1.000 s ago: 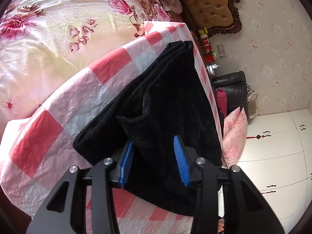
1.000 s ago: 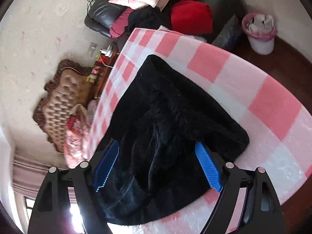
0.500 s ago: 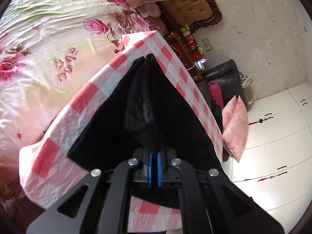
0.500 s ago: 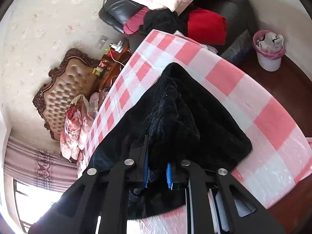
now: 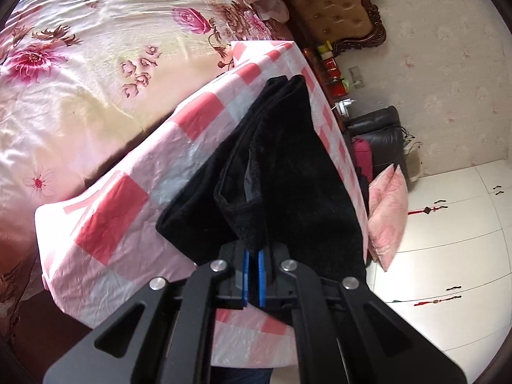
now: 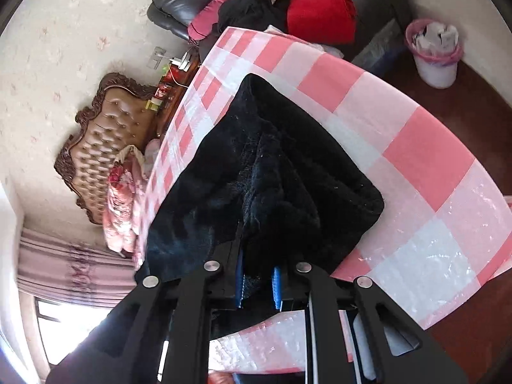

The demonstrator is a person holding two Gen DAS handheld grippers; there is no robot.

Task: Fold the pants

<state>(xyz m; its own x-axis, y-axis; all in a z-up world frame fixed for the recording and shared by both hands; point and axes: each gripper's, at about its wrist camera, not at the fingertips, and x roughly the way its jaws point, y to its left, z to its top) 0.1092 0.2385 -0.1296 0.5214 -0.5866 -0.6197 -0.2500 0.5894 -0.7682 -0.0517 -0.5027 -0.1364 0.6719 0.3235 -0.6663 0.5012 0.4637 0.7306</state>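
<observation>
Black fleece pants (image 5: 288, 172) lie lengthwise on a table with a pink and white checked cloth (image 5: 105, 224). My left gripper (image 5: 252, 275) is shut on the near edge of the pants and holds that edge raised. In the right wrist view the pants (image 6: 256, 166) stretch away over the checked cloth (image 6: 425, 160). My right gripper (image 6: 259, 284) is shut on a thick bunch of the near edge, also lifted off the cloth. The far end of the pants rests flat on the table.
A bed with a floral satin cover (image 5: 80, 64) lies left of the table, with a tufted brown headboard (image 5: 339, 3) beyond. A dark sofa with a red bundle (image 6: 320, 16) and pink cushions stands past the table. A bin (image 6: 432, 54) is on the wooden floor. White wardrobes (image 5: 448, 240) stand at right.
One second ago both grippers were open around the near edge of the pants. Both have shut on the fabric and lifted it off the cloth.
</observation>
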